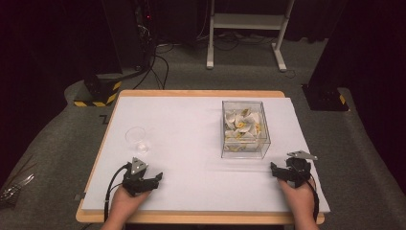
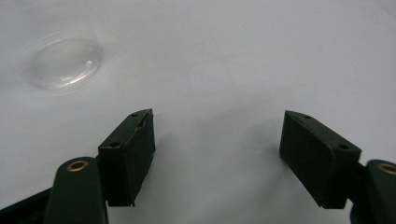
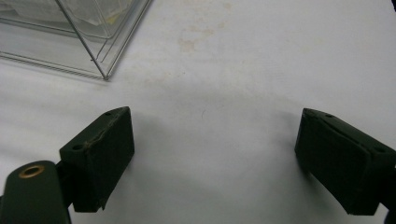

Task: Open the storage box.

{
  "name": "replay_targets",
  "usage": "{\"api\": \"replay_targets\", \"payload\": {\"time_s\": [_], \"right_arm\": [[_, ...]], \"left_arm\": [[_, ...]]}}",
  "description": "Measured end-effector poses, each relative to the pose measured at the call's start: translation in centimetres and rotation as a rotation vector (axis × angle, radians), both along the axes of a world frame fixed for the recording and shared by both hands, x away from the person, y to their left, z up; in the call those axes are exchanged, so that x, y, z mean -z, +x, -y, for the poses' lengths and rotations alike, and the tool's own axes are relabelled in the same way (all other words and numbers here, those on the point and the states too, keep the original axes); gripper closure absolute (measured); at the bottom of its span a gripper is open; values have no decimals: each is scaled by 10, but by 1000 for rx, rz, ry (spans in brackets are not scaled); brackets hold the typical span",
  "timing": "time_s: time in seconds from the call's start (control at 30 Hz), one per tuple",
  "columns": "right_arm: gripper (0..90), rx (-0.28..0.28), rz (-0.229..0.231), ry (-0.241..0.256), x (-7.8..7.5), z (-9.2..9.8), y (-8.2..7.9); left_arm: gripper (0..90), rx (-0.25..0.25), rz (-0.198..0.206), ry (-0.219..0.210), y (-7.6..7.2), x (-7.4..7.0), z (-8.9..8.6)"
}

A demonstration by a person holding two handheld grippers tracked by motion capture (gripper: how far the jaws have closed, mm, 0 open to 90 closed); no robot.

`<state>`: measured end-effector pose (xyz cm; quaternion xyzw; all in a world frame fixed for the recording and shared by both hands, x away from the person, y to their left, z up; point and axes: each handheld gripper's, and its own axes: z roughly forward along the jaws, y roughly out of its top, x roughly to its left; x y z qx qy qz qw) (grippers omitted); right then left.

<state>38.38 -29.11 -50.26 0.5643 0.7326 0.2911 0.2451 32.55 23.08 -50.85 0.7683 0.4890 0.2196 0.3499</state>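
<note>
two black grippers spread wide, round clear cup (image 1: 137, 139), square clear box (image 1: 245, 129)

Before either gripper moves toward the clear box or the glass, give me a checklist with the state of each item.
1. Left gripper open, nothing between its jaws: ok.
2. Right gripper open, nothing between its jaws: ok.
3. Clear box flat on the white table, holding white and yellow packets: ok.
4. Box top open for reaching in: cannot tell.
5. Glass upright, apart from the left gripper: ok.
6. Bare table between right gripper and box: ok.
</note>
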Motion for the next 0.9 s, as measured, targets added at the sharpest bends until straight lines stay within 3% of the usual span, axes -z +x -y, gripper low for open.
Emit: {"api": "replay_targets", "payload": {"time_s": [0.9], "right_arm": [[120,3,-4,2,0,0,0]], "left_arm": [[246,16,-4,3,1,0,0]]}}
